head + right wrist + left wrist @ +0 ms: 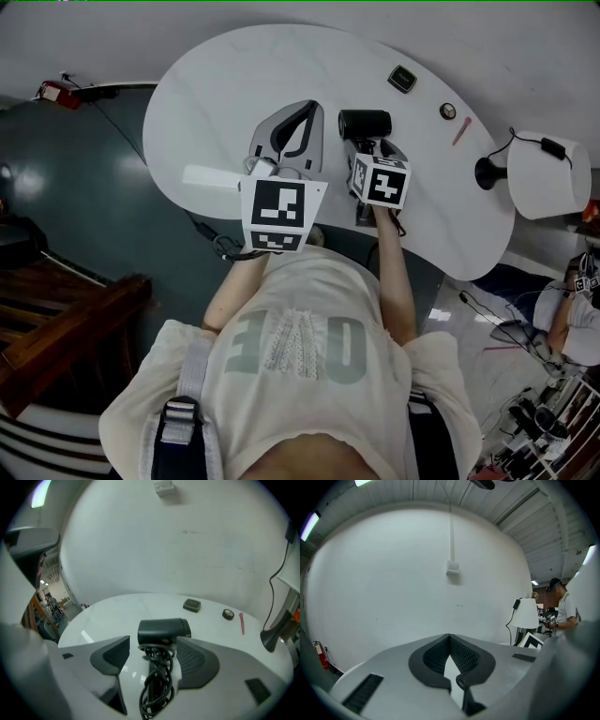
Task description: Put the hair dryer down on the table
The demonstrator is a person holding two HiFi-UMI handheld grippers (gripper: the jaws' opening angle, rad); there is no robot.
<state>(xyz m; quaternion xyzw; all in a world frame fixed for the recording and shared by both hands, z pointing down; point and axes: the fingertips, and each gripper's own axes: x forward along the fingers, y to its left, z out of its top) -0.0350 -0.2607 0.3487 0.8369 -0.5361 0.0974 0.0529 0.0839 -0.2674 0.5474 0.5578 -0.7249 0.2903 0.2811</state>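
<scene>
Nearest: two grippers, one in each hand. Left gripper point(450, 641), shut tip to tip on nothing, held over the near part of the table point(211, 89), just left of its partner. Right gripper point(153, 643), spread wide, pads point(115, 654) pressing on nothing, the right-hand one close to the cord.

Between those pads: one hair dryer point(164, 631), black, seemingly resting on the table, barrel lying crosswise just past the fingertips, handle running back toward the camera. One cord point(157, 686), black, wound in loose loops round the handle.

Judged state of the task: hair dryer set down and let go, gripper not yet drawn away.

Hazards from here:
- dragging or tipping the hair dryer on the way out, through a pad catching one of the loose loops;
- rolling of the round barrel, through a nudge from a fingertip;
- loops slackening and spilling across the table, through any tug on the cord.

Best withdrawn straight back or lifted clear, without tilting.

Farther across the table, well apart from the hair dryer: one small dark flat box point(191, 604); one small round dark disc point(228, 614); one thin pink stick point(242, 623).

At the table's right end: one lamp point(548, 176), white shade, black base, black lead.

Beyond: one plain white wall point(154, 541); one red extinguisher point(54, 93), off the left end of the table.
</scene>
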